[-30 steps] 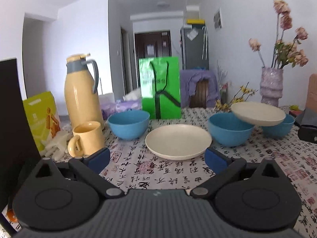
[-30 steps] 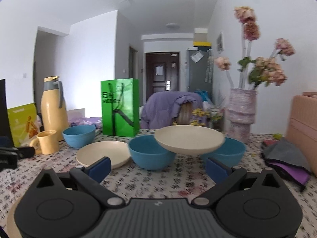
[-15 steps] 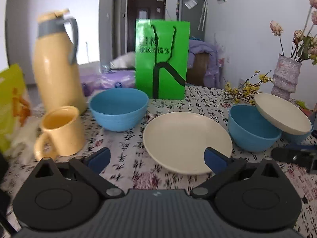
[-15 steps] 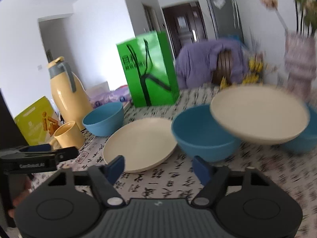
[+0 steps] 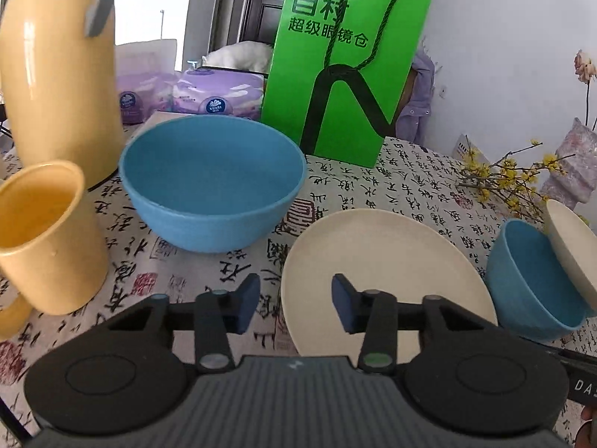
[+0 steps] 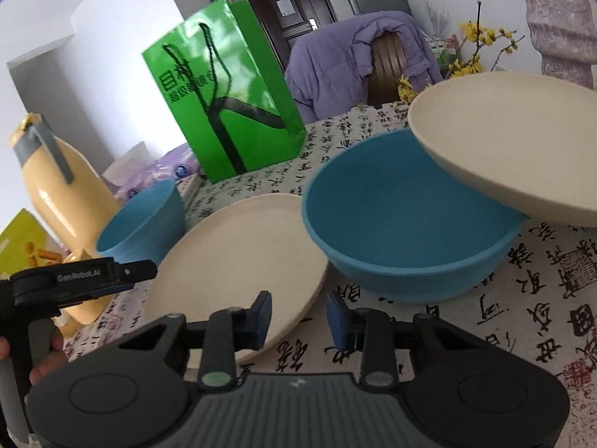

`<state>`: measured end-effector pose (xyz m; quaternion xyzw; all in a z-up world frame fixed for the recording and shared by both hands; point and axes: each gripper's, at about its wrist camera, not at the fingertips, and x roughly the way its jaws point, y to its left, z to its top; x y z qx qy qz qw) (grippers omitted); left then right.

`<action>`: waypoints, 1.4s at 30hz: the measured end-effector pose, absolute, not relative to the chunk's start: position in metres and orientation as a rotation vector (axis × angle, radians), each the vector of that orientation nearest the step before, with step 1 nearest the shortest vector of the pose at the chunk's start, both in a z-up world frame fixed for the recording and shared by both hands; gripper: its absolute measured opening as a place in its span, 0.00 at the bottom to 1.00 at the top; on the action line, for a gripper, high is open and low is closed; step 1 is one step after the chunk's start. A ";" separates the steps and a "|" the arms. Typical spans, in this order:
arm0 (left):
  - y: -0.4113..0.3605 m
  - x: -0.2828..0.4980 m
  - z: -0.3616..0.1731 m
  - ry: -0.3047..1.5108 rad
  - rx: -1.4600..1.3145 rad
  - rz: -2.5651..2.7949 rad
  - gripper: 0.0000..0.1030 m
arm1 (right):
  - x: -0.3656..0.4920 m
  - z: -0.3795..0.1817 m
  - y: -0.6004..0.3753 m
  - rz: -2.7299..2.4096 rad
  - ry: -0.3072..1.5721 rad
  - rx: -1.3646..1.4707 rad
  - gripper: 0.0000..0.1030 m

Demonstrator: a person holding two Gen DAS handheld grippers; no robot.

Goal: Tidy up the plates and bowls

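Note:
A cream plate (image 5: 384, 272) lies flat on the patterned tablecloth; it also shows in the right wrist view (image 6: 238, 257). A blue bowl (image 5: 212, 183) stands left of it, seen small in the right wrist view (image 6: 143, 220). A second blue bowl (image 6: 406, 224) stands right of the plate, also in the left wrist view (image 5: 533, 280), with another cream plate (image 6: 511, 153) resting tilted on its rim. My left gripper (image 5: 294, 306) is open and empty, its jaws either side of the flat plate's left edge. My right gripper (image 6: 298, 319) is open and empty at the plate's near right edge.
A yellow mug (image 5: 44, 239) and a yellow thermos jug (image 5: 56, 63) stand at the left. A green paper bag (image 5: 343, 59) stands behind the bowls. A vase (image 6: 559, 18) with flowers is at the far right. Yellow twigs (image 5: 500, 175) lie on the cloth.
Both grippers have moved forward and down toward the flat cream plate, and their jaws have narrowed. The dishes have not moved.

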<state>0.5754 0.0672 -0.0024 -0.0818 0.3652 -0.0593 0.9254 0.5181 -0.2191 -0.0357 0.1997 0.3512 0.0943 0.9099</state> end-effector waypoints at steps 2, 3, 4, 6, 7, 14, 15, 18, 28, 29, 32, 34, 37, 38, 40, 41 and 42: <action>0.067 0.582 -0.007 0.758 -0.164 -0.120 0.36 | 0.523 -0.040 -0.219 0.187 0.730 0.411 0.30; 0.067 0.585 -0.009 0.759 -0.164 -0.123 0.33 | 0.526 -0.043 -0.219 0.185 0.734 0.412 0.30; 0.066 0.586 -0.010 0.760 -0.163 -0.128 0.32 | 0.528 -0.045 -0.218 0.186 0.737 0.415 0.29; 0.065 0.590 -0.013 0.762 -0.163 -0.137 0.25 | 0.530 -0.046 -0.218 0.187 0.736 0.419 0.26; 0.064 0.592 -0.015 0.766 -0.163 -0.137 0.22 | 0.532 -0.047 -0.218 0.186 0.735 0.417 0.25; 0.066 0.594 -0.021 0.758 -0.168 -0.128 0.09 | 0.537 -0.052 -0.215 0.182 0.737 0.404 0.17; 0.067 0.594 -0.021 0.760 -0.167 -0.126 0.08 | 0.538 -0.051 -0.214 0.182 0.738 0.401 0.17; 0.071 0.589 -0.019 0.769 -0.175 -0.120 0.07 | 0.538 -0.049 -0.213 0.187 0.745 0.404 0.17; 0.083 0.529 0.024 0.711 -0.184 -0.097 0.07 | 0.505 -0.013 -0.208 0.220 0.702 0.390 0.14; 0.083 0.519 0.029 0.703 -0.182 -0.091 0.07 | 0.498 -0.008 -0.208 0.229 0.697 0.392 0.14; 0.085 0.483 0.043 0.685 -0.195 -0.080 0.07 | 0.470 0.006 -0.208 0.250 0.681 0.393 0.14; 0.086 0.459 0.049 0.677 -0.197 -0.072 0.07 | 0.446 0.013 -0.208 0.259 0.678 0.389 0.14; 0.085 0.419 0.058 0.666 -0.196 -0.063 0.07 | 0.414 0.022 -0.206 0.267 0.684 0.366 0.14; 0.085 0.405 0.060 0.666 -0.196 -0.061 0.07 | 0.401 0.024 -0.207 0.273 0.686 0.366 0.14; 0.086 0.379 0.061 0.665 -0.212 -0.063 0.07 | 0.375 0.028 -0.209 0.283 0.686 0.371 0.14; 0.085 0.367 0.061 0.666 -0.216 -0.061 0.07 | 0.363 0.031 -0.210 0.285 0.683 0.372 0.14; 0.085 0.353 0.060 0.667 -0.219 -0.060 0.07 | 0.349 0.033 -0.211 0.287 0.677 0.370 0.14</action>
